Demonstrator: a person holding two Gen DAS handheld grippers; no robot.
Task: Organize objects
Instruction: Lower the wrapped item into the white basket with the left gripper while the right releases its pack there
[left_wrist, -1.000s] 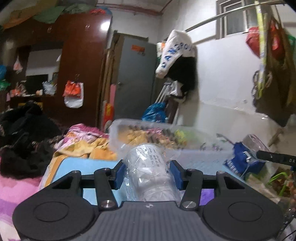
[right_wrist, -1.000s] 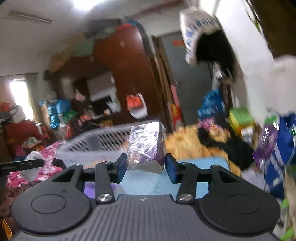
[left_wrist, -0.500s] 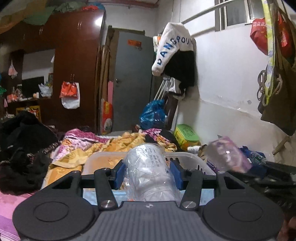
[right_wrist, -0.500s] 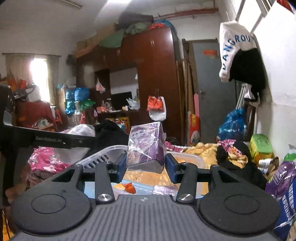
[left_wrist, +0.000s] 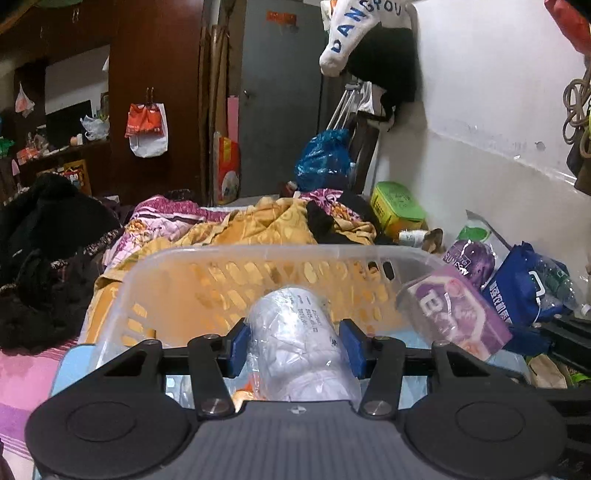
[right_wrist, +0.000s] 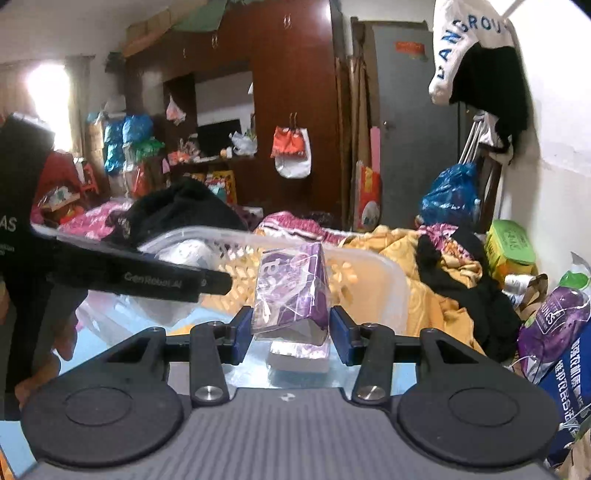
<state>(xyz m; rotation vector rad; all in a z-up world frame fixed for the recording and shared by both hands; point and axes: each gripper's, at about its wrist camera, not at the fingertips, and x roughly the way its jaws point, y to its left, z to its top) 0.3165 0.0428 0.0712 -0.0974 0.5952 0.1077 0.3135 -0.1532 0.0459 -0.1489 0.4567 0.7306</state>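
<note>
A clear-wrapped white roll (left_wrist: 295, 332) is pinched in the left gripper (left_wrist: 295, 345), a purple packet (right_wrist: 291, 295) in the right gripper (right_wrist: 291, 338). Both are held at the near rim of the translucent basket (left_wrist: 258, 253). Each should be carried past the rim and lowered inside before being released.

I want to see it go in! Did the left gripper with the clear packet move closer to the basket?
Yes. The left gripper and its clear packet moved toward the basket, whose rim now fills the left wrist view.

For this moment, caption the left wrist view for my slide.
Left gripper holds a clear-wrapped white roll over the translucent basket; purple pack enters at right.
</note>
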